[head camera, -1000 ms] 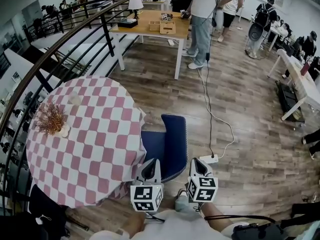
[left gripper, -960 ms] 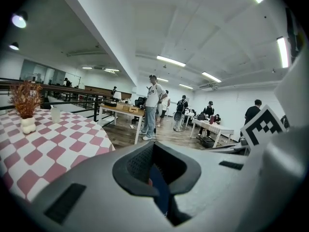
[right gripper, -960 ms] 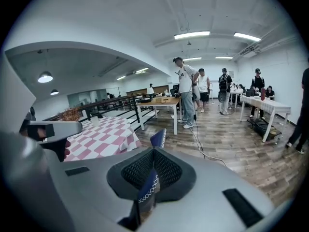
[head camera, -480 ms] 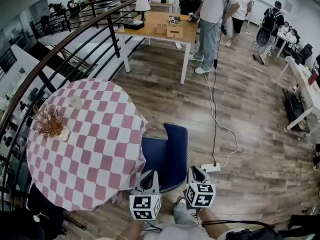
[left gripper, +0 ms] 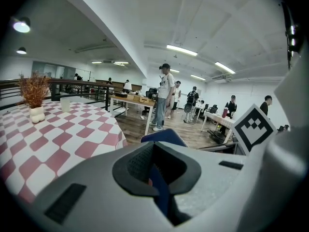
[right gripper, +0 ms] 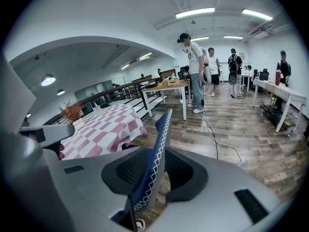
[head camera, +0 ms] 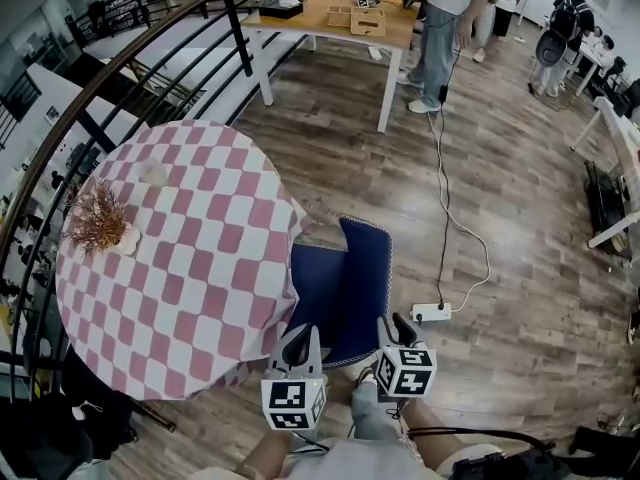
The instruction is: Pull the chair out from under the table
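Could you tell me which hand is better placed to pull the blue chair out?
Right, probably. The right tool, whose jaws have just been opening, squarely straddles the blue fabric chair's white-stitched back edge. The left tool straddles only a thin blue edge beside the pink-checked tablecloth.

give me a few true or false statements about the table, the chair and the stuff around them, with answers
1. The chair is blue. True.
2. The table has a green striped cloth. False: the cloth is pink and white checks.
3. A dried plant stands on the table. True.
4. The power strip lies on the chair's seat. False: it lies on the floor, beside the chair.
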`<state>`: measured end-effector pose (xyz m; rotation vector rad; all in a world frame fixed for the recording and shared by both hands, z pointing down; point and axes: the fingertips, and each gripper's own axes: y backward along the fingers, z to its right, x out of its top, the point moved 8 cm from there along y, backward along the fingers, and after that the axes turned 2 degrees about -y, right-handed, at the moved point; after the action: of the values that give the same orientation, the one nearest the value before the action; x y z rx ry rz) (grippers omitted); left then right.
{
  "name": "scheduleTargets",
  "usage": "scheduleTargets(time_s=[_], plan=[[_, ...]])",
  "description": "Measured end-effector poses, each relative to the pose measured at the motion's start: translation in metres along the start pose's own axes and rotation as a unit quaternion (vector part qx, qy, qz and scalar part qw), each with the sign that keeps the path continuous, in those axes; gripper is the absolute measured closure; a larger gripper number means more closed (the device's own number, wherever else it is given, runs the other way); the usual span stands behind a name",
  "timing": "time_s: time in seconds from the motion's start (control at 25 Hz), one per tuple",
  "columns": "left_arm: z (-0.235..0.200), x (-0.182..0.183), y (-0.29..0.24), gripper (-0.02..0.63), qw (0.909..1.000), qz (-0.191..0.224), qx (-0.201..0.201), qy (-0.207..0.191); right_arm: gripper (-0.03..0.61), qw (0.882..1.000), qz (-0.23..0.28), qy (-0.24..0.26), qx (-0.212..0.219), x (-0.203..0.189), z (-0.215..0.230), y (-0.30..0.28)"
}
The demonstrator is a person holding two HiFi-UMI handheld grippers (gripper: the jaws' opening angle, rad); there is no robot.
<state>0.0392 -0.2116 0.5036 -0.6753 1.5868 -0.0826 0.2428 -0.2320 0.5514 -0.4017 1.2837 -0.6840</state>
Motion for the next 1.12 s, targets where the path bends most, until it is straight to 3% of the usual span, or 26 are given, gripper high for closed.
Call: scheduleTargets(time_s=[0.68,1.12], plan=[[-0.022,-0.02,-0.007,0.611,0.9989,-0.024,0.029,0.028,0.44,0.999,-0.048,-0.009,-0.013,-0.016,0.004,-0.047],[-0.035,-0.022,0.004,0.611,0.998,-0.023,0.048,0.035,0.447,0.997,-0.059,0.026,-0.049,-0.017,0.0,-0.056]])
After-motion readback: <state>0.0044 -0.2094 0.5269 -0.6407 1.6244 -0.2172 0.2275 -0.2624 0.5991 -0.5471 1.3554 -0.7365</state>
